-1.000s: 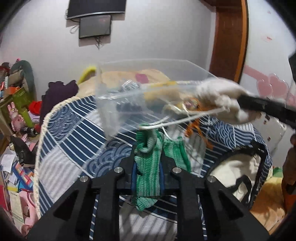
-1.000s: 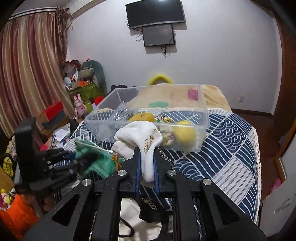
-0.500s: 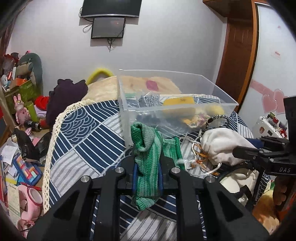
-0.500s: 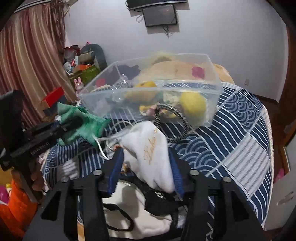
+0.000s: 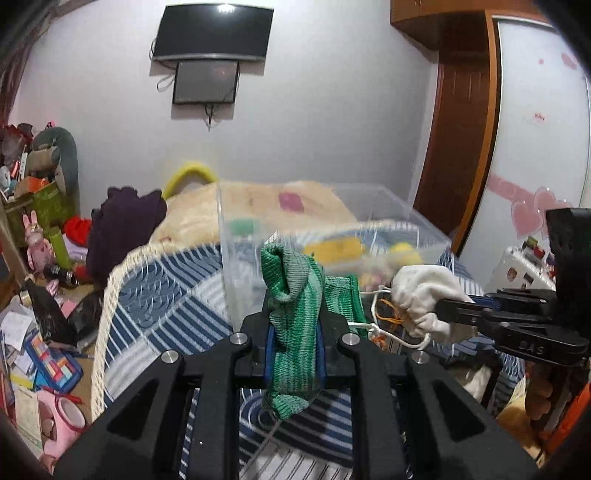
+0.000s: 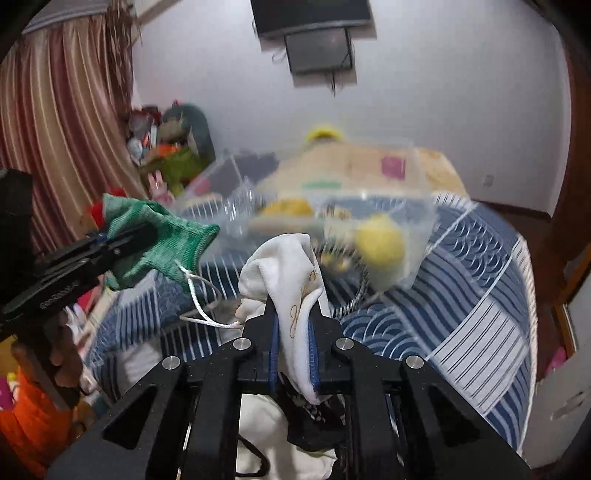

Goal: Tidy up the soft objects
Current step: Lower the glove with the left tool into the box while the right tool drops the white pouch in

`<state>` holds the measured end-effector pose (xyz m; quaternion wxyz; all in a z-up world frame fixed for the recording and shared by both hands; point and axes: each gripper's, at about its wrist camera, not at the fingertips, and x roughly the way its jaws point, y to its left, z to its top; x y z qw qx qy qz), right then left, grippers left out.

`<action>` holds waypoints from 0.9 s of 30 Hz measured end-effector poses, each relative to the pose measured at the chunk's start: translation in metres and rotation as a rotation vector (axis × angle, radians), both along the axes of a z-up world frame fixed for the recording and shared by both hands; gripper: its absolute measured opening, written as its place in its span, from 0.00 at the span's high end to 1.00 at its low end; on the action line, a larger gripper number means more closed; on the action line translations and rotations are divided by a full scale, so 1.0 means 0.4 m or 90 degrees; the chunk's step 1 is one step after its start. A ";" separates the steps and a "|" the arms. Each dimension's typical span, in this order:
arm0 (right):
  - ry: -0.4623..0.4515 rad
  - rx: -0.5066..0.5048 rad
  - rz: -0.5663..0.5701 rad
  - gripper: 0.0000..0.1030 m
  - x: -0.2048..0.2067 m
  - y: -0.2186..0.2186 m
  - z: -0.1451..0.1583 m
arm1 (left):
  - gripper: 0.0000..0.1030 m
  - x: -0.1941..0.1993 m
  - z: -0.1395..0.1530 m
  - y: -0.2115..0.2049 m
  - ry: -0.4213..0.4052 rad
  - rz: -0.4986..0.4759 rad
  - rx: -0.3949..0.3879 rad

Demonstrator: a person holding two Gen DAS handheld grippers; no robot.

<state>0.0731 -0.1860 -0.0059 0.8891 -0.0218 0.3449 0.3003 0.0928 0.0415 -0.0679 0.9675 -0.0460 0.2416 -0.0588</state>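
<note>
Now we've got the left gripper (image 5: pixel 294 349) clamped on a green sock (image 5: pixel 293 314) & the right gripper (image 6: pixel 294 350) clamped on a white pouch (image 6: pixel 291 273), both held up in front of the clear bin (image 5: pixel 332 236) on the bed w/ blue blanket (image 6: pixel 461 295).

**Bedroom setting: walls, furnishings and floor**

A pale grey-white wall (image 5: pixel 332 122) carries a dark curved television (image 5: pixel 213 35) with a smaller screen (image 5: pixel 205 87) mounted directly beneath it, cables hanging below. To the right stands a brown wooden door frame (image 5: pixel 461 147), beside a white panel with pink heart stickers (image 5: pixel 535 210). Striped reddish-brown curtains (image 6: pixel 55 129) hang along the left side. A bed covered by a navy and white patterned bedspread (image 6: pixel 480 280) fills the centre. Boxes, toys and papers form a cluttered pile (image 5: pixel 33 229) against the left wall and across the floor. Lighting is even and indoor.
</note>
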 end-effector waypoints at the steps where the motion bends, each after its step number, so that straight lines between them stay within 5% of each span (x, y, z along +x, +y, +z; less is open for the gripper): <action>1: -0.008 0.010 -0.002 0.89 -0.001 -0.006 0.015 | 0.84 0.003 0.015 0.001 -0.010 0.003 -0.002; 13: -0.099 0.080 -0.063 0.89 0.048 -0.041 0.140 | 0.84 0.075 0.099 0.033 -0.068 0.052 -0.018; 27: -0.058 0.011 -0.124 0.89 0.173 -0.002 0.069 | 0.84 0.212 0.008 0.028 0.022 0.063 0.003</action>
